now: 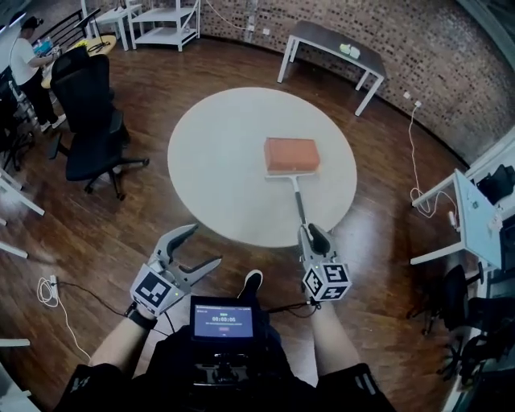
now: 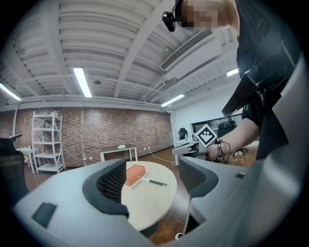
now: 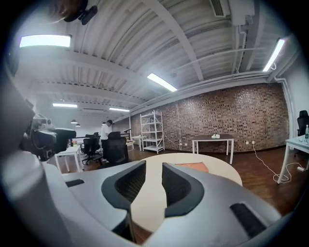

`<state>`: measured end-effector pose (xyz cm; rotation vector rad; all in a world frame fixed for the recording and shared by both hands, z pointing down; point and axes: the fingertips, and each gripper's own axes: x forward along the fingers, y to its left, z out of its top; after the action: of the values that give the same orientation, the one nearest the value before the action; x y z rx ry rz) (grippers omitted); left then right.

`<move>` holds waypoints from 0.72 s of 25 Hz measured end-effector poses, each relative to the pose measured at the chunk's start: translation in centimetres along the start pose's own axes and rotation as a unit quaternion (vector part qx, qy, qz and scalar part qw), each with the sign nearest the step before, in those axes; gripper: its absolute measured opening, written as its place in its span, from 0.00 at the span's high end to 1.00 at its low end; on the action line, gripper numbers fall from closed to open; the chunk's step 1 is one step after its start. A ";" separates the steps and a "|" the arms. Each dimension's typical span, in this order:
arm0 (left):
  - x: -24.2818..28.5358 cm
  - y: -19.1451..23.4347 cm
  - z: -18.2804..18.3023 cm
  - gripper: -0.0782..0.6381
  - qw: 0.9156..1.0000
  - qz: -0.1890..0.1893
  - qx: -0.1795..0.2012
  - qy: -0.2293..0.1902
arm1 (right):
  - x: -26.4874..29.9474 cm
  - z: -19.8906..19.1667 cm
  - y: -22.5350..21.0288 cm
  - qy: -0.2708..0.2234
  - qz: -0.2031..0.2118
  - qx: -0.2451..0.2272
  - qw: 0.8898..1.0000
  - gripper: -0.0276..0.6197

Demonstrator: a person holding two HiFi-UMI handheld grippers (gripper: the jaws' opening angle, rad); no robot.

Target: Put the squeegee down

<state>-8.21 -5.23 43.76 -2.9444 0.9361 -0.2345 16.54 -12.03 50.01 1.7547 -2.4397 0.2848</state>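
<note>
The squeegee (image 1: 291,155), with an orange block head and a thin dark handle, lies flat on the round white table (image 1: 217,161), its handle pointing toward me. My right gripper (image 1: 315,235) hovers at the table's near edge just behind the handle's end, jaws slightly open with nothing between them. In the right gripper view only the table top (image 3: 219,171) and the orange head (image 3: 193,167) show past the gripper (image 3: 153,181). My left gripper (image 1: 206,244) is wide open over the floor in front of the table. The left gripper view shows the squeegee (image 2: 135,174) lying free beyond the gripper (image 2: 152,181).
A black office chair (image 1: 92,113) stands left of the table. A grey desk (image 1: 334,44) and white shelves (image 1: 165,20) are at the back. A white desk (image 1: 467,217) is at the right and a person (image 1: 28,60) at the far left. Cables (image 1: 48,294) lie on the wooden floor.
</note>
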 end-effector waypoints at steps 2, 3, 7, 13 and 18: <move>-1.6 -0.9 0.0 0.43 1.000 -0.003 -0.002 -0.003 | -2.5 1.1 2.2 -0.014 0.005 0.007 1.000 0.74; -2.2 -1.3 0.0 0.43 1.000 -0.006 -0.003 -0.005 | -3.7 1.5 3.2 -0.020 0.006 0.010 1.000 0.74; -3.9 -2.9 -0.1 0.43 1.000 -0.018 -0.009 -0.012 | -7.2 2.3 6.3 -0.026 0.009 0.030 0.999 0.77; -4.5 -5.0 -0.8 0.43 0.999 -0.028 -0.017 -0.013 | -11.1 2.4 8.8 -0.022 0.022 0.034 0.999 0.78; -4.3 -5.9 -1.0 0.43 0.999 -0.023 -0.026 -0.012 | -12.8 1.7 9.1 -0.005 0.033 0.028 0.999 0.79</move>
<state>-8.47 2.05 44.67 -3.0105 0.8863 -0.1782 12.01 2.20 44.92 1.7029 -2.5250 0.3552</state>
